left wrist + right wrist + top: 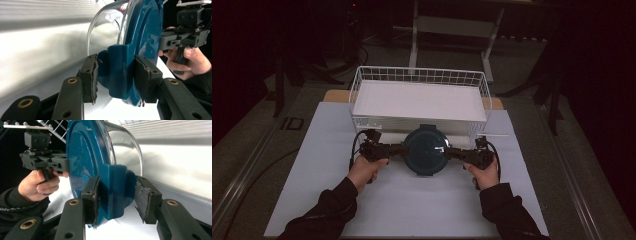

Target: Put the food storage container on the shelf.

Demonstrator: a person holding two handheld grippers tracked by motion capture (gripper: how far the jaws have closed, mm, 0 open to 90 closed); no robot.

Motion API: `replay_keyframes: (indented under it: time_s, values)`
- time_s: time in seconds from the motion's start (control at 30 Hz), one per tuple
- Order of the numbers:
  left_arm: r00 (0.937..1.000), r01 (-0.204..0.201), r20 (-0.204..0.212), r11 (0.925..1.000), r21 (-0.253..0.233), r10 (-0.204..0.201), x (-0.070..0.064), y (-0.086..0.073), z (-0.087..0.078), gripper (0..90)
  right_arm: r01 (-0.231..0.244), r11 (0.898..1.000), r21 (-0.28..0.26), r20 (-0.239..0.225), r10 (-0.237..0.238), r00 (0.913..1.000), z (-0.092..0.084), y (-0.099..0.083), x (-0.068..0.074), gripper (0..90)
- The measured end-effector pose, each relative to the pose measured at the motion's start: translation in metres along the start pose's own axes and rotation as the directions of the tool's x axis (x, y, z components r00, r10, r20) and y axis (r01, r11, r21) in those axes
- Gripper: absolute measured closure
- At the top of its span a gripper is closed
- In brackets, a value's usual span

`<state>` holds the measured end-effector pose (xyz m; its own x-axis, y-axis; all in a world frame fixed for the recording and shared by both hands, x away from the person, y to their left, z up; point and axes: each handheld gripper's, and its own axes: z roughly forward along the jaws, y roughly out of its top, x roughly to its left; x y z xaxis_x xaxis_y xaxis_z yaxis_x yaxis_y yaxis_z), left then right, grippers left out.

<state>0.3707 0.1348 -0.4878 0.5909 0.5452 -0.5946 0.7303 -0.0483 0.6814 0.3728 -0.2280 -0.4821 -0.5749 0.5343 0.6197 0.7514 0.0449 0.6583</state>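
Fingers of the left gripper (pixel 115 78) clamped on one teal side tab of a lidded glass container (pixel 426 149), right gripper (pixel 117 200) pinching the opposite tab, container held just before the white wire basket (pixel 419 75), glass bowl hidden under its lid from above, background dark.

I count one round glass container (pixel 426 150) with one blue lid (pixel 147 32), one white wire basket (pixel 362 80), one white mat (pixel 412 205) on one worktop (pixel 334 95), and two tongs, left tongs (pixel 398 148) and right tongs (pixel 451 151).
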Motion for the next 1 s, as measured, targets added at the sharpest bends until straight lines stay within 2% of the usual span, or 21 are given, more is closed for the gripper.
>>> replay_keyframes:
  time_s: [0.07, 0.13, 0.17, 0.2, 0.23, 0.3, 0.37, 0.43, 0.47, 0.5, 0.53, 0.57, 0.6, 0.63, 0.7, 0.77, 0.87, 0.93, 1.0]
  values:
    - [0.9999, 0.010, -0.006, 0.9999, -0.007, -0.010, 0.001, 0.002, 0.002, 55.9, -0.002, 1.000, -0.012, 0.005, 0.002, 1.0000, 0.004, 0.002, -0.007, 56.4]
    - [0.9999, -0.004, -0.009, 0.9999, -0.012, 0.004, 0.006, 0.004, 0.005, 56.0, -0.006, 1.000, -0.013, 0.006, 0.006, 1.0000, 0.005, 0.003, -0.009, 56.3]
    - [0.9996, -0.026, -0.010, 0.9996, -0.012, 0.026, 0.009, 0.005, 0.005, 56.0, 0.000, 1.000, -0.014, 0.010, 0.000, 1.0000, 0.007, 0.004, -0.010, 56.3]
    - [0.9998, -0.020, -0.008, 0.9997, -0.015, 0.020, 0.011, 0.005, 0.006, 56.0, 0.001, 1.000, -0.015, 0.010, 0.000, 0.9999, 0.008, 0.005, -0.012, 56.3]
    - [0.9997, 0.018, -0.017, 0.9997, -0.017, -0.019, 0.010, 0.004, 0.007, 56.0, 0.007, 1.000, -0.016, 0.017, -0.007, 0.9998, 0.011, 0.007, -0.015, 56.3]
    - [0.9997, 0.011, -0.023, 0.9999, -0.013, -0.011, 0.016, 0.005, 0.009, 55.9, 0.007, 1.000, -0.014, 0.016, -0.007, 0.9998, 0.014, 0.008, -0.016, 56.3]
    - [0.9994, 0.022, -0.025, 0.9997, -0.008, -0.022, 0.017, 0.006, 0.009, 56.0, 0.003, 1.000, -0.017, 0.021, -0.003, 0.9998, 0.016, 0.008, -0.018, 56.3]
    - [0.9993, 0.021, -0.031, 0.9997, -0.009, -0.021, 0.020, 0.007, 0.011, 56.0, -0.016, 1.000, -0.016, 0.020, 0.016, 0.9997, 0.019, 0.007, -0.020, 56.2]
    - [0.9993, 0.021, -0.031, 0.9997, -0.009, -0.021, 0.020, 0.007, 0.011, 56.0, -0.008, 1.000, -0.022, 0.020, 0.008, 0.9998, 0.019, 0.007, -0.022, 56.2]
    - [0.9988, 0.038, -0.029, 0.9992, -0.011, -0.038, 0.022, 0.006, 0.015, 55.9, 0.030, 0.999, -0.043, 0.037, -0.029, 0.9989, 0.021, 0.007, -0.025, 56.2]
    - [0.9988, 0.038, -0.029, 0.9992, -0.011, -0.038, 0.022, 0.006, 0.015, 55.9, 0.050, 0.997, -0.054, 0.047, -0.048, 0.9978, 0.023, 0.007, -0.027, 56.2]
    - [0.9986, 0.039, -0.036, 0.9992, -0.012, -0.039, 0.023, 0.005, 0.016, 55.9, 0.036, 0.998, -0.046, 0.048, -0.034, 0.9983, 0.023, 0.006, -0.028, 56.2]
    - [0.9990, 0.033, -0.029, 0.9994, -0.013, -0.033, 0.026, 0.005, 0.017, 55.9, 0.044, 0.998, -0.053, 0.048, -0.041, 0.9980, 0.024, 0.006, -0.030, 56.2]
    - [0.9990, 0.038, -0.022, 0.9990, -0.022, -0.038, 0.027, 0.005, 0.017, 55.9, 0.024, 0.998, -0.050, 0.041, -0.022, 0.9989, 0.024, 0.005, -0.029, 56.2]
    - [0.9991, 0.036, -0.021, 0.9992, -0.019, -0.037, 0.028, 0.005, 0.017, 55.8, 0.019, 0.999, -0.051, 0.040, -0.017, 0.9990, 0.024, 0.005, -0.029, 56.2]
    - [0.9995, 0.017, -0.026, 0.9995, -0.025, -0.018, 0.029, 0.006, 0.017, 55.7, 0.020, 0.998, -0.055, 0.041, -0.018, 0.9990, 0.024, 0.005, -0.029, 56.0]
    - [0.9996, 0.024, -0.015, 0.9989, -0.039, -0.025, 0.028, 0.004, 0.017, 55.5, 0.025, 0.998, -0.059, 0.040, -0.023, 0.9989, 0.024, 0.004, -0.029, 55.8]
    - [0.9997, 0.009, -0.024, 0.9983, -0.058, -0.011, 0.029, 0.004, 0.019, 54.4, 0.032, 0.997, -0.069, 0.066, -0.028, 0.9974, 0.025, 0.003, -0.029, 54.2]
    - [0.9992, 0.036, -0.014, 0.9960, -0.082, -0.037, 0.033, 0.003, 0.020, 54.0, 0.040, 0.996, -0.074, 0.074, -0.034, 0.9967, 0.025, 0.003, -0.029, 53.6]
